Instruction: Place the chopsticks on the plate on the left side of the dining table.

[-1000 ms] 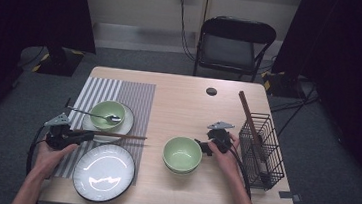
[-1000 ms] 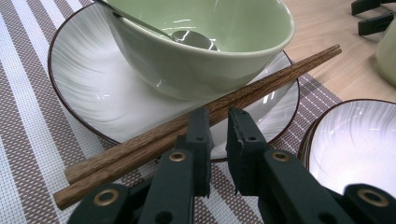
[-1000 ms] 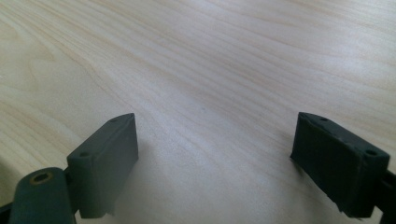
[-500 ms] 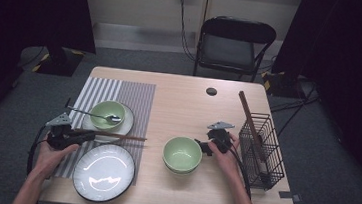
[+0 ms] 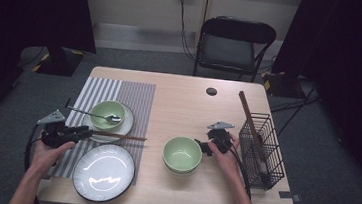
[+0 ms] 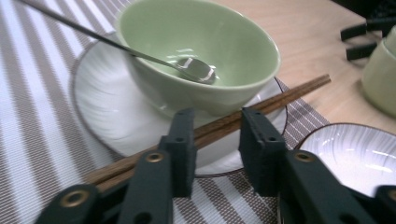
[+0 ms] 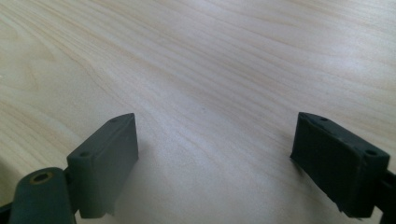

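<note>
Since the chopsticks point(image 6: 243, 116) already lie flat across the rim of the saucer point(image 6: 107, 116), just in front of the green bowl point(image 6: 201, 51) with the spoon point(image 6: 196, 70) in it, the setting-down looks done, and what is left for the left gripper point(image 6: 215, 140) is to let go fully and draw back. Its jaws have just been opening: they stand apart with the chopsticks passing between them, and a gap shows beside the sticks, so I judge the pads no longer press on them. The right gripper point(image 7: 215, 158) has its jaws wide apart with nothing between them but bare desk point(image 7: 210, 56).

The left gripper view gives the close detail: the two sticks lying side by side, their far tips reaching past the saucer's edge toward the desk, and the rim of the large plate point(image 6: 355, 149) to the right of the jaws. The high view shows the layout instead: the striped mat point(image 5: 114, 95) under the setting, the second green bowl point(image 5: 182, 154) just beside the right gripper point(image 5: 207, 146), and the wire basket point(image 5: 261, 145) on that hand's far side. Whether that second bowl belongs on the large plate point(image 5: 104, 172) is only a guess.
</note>
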